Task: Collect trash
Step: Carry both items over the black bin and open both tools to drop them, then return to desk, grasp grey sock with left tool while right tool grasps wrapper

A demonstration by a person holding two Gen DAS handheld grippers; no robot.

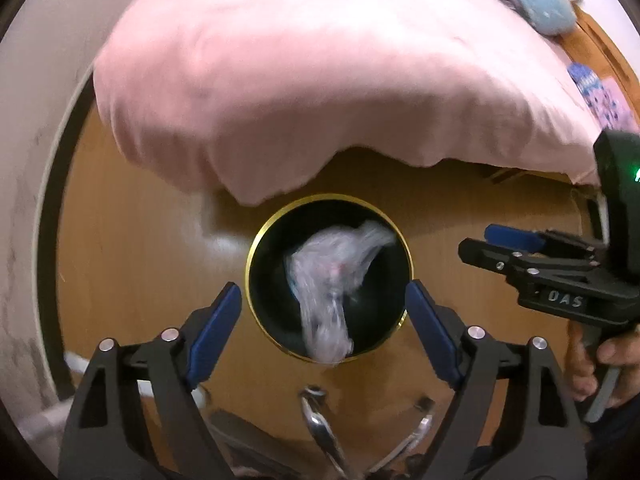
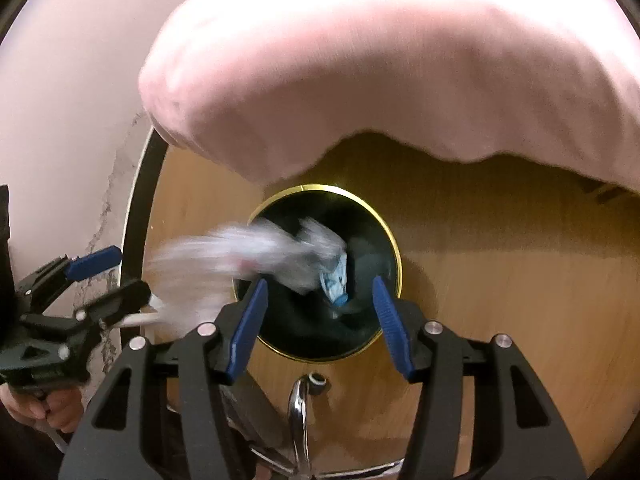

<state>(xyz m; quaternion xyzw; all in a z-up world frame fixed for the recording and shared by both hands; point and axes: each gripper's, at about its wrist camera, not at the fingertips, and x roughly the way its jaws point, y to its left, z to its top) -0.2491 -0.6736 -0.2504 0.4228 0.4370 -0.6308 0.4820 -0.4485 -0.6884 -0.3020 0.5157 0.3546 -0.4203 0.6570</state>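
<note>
A black round bin with a gold rim (image 1: 256,240) (image 2: 394,248) stands on the wooden floor under a pink sheet. A crumpled clear plastic wrapper (image 1: 332,276) (image 2: 256,252), motion-blurred, is in the air over the bin's mouth, partly past its rim. My left gripper (image 1: 324,312) is open and empty just above the bin; it also shows at the left of the right wrist view (image 2: 108,276). My right gripper (image 2: 320,308) is open and empty over the bin; it also shows at the right of the left wrist view (image 1: 480,242). A blue scrap (image 2: 336,280) lies inside the bin.
The pink sheet (image 1: 320,80) hangs over a bed edge above the bin. A pale wall (image 2: 60,120) with a dark skirting is at the left. A chrome chair base (image 2: 300,408) is below the grippers. Patterned cloths (image 1: 600,92) lie at the upper right.
</note>
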